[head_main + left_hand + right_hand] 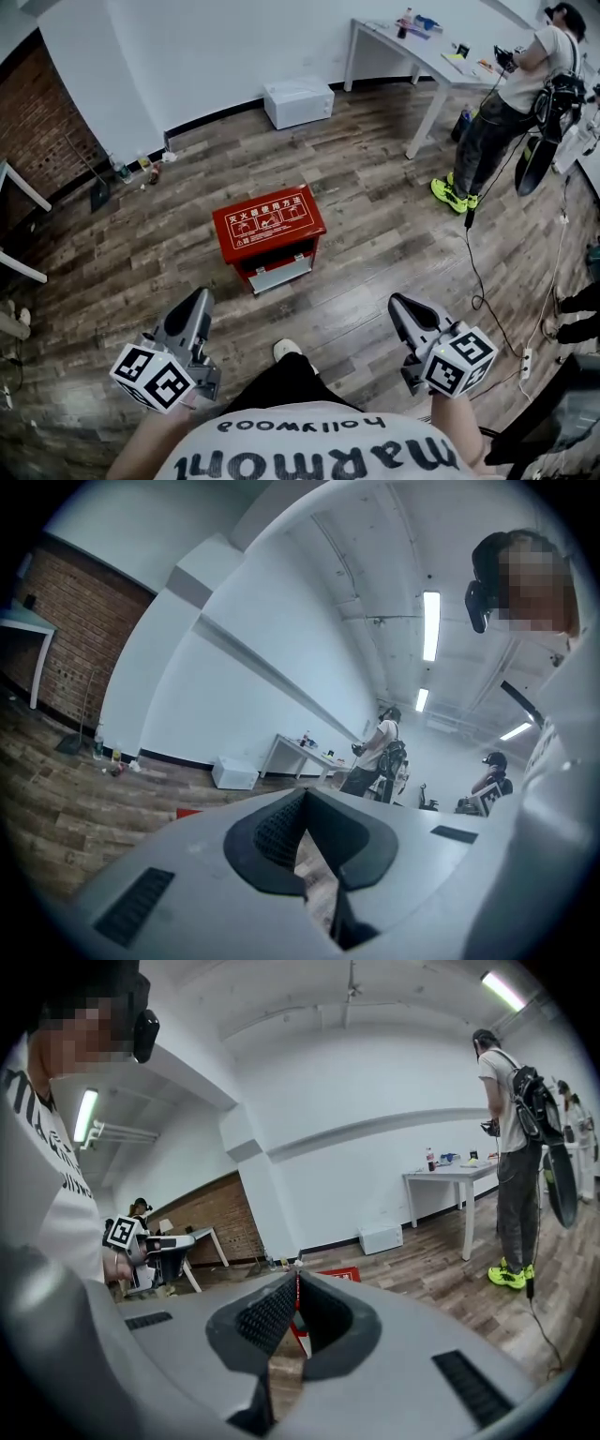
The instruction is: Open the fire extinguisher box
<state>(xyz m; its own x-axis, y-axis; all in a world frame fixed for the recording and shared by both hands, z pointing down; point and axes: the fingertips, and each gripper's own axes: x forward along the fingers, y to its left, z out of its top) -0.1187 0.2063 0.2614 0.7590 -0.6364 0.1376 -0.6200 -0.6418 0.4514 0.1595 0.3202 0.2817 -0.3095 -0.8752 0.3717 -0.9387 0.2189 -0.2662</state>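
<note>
A red fire extinguisher box (270, 229) stands on the wooden floor ahead of me, with white print on its lid and a pale metal flap (279, 275) at its front. My left gripper (201, 302) is held low at the left, well short of the box, shut and empty. My right gripper (397, 305) is at the right, also shut and empty. In the left gripper view the jaws (302, 803) meet, and only a red sliver of the box (187, 812) shows. In the right gripper view the jaws (296, 1283) meet in front of the box (339, 1273).
A white box (298, 101) sits by the far wall. A white table (427, 56) stands at the back right with a person (511, 103) beside it. A cable (476, 272) trails over the floor at right. A brick wall (37, 141) is at left.
</note>
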